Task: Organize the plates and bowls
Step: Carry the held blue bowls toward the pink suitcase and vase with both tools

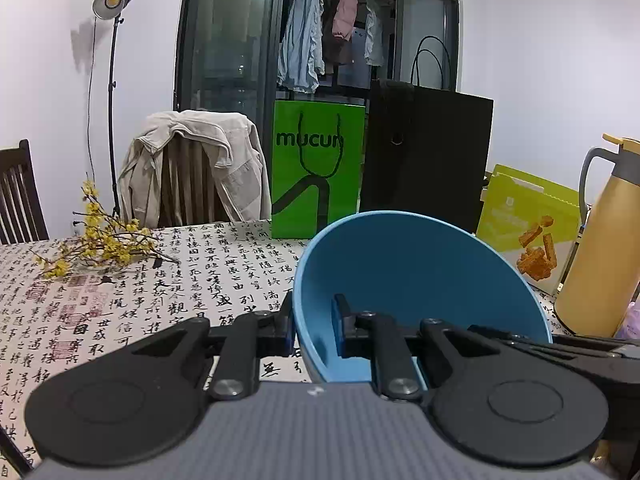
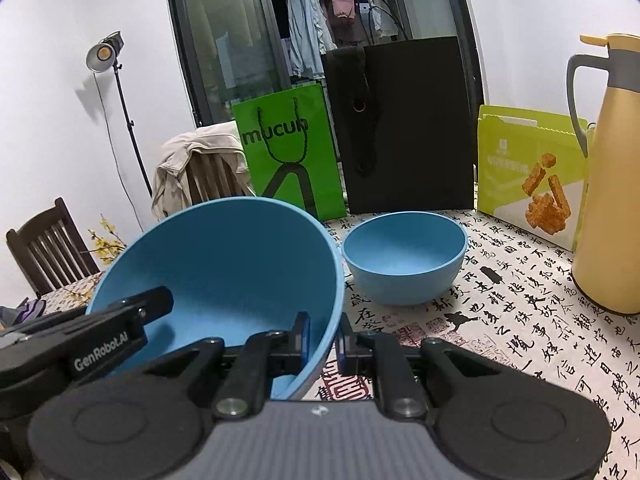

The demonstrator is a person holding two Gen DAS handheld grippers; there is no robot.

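Both grippers are clamping the big bowl (image 2: 224, 264) by its rim, lifted and tilted above the worktop (image 2: 500, 320). The left gripper (image 1: 314, 330) is pinching the bowl's left wall, one finger inside and one outside. The right gripper (image 2: 323, 340) is gripping the opposite wall the same way. A small bowl (image 2: 404, 258) is sitting upright on the worktop just beside the big one, near a yellow flask (image 2: 612, 184) and bags (image 2: 404, 128).
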